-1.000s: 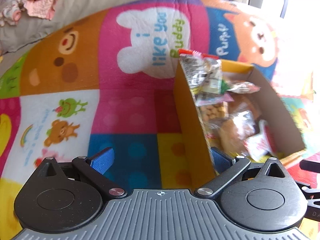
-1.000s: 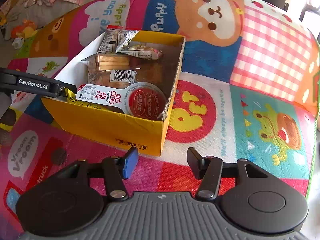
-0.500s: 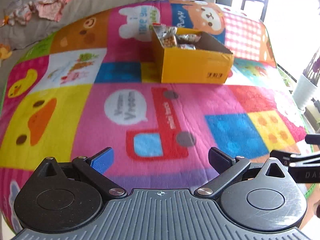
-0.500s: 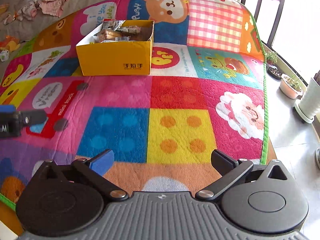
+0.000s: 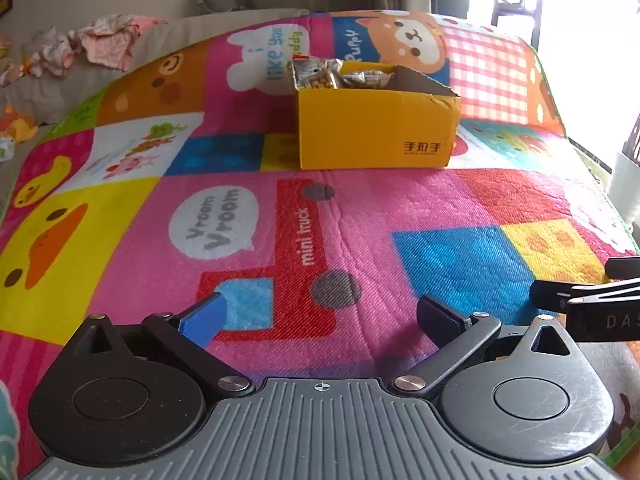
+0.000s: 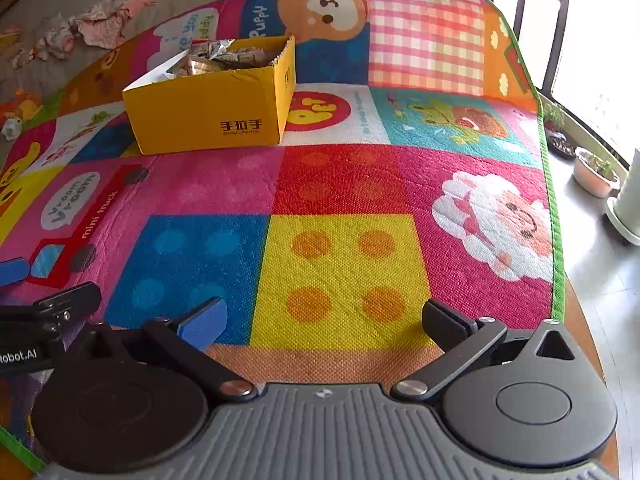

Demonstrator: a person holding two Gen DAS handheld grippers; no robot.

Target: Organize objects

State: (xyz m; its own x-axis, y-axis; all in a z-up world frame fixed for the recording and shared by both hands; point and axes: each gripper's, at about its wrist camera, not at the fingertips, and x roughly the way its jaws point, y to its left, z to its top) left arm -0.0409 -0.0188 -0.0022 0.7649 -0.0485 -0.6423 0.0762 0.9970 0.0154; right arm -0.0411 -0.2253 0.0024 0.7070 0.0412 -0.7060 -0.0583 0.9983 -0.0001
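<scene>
Across the far part of the play mat (image 5: 360, 216) we see the yellow box (image 5: 372, 124) standing upright with its top open, well apart from both of our grippers; snack packets (image 5: 332, 74) fill it and poke above its rim, and black characters are printed low on its near wall; from the right wrist view the same box sits toward the upper left, beside the red "PET" circle printed on the mat; our left gripper (image 5: 320, 320) hangs over the pink patch with the "mini truck" picture, its jaws wide apart and nothing between them; our right gripper (image 6: 324, 320) hangs over the blue and yellow dotted squares near the mat's near edge, its jaws likewise spread wide and empty; each gripper shows at the edge of the other's view, so they sit side by side; crumpled clothes (image 5: 108, 40) lie on the grey cushion beyond the mat's left side; potted plants (image 6: 596, 172) stand on the floor to the right, by the bright window.
</scene>
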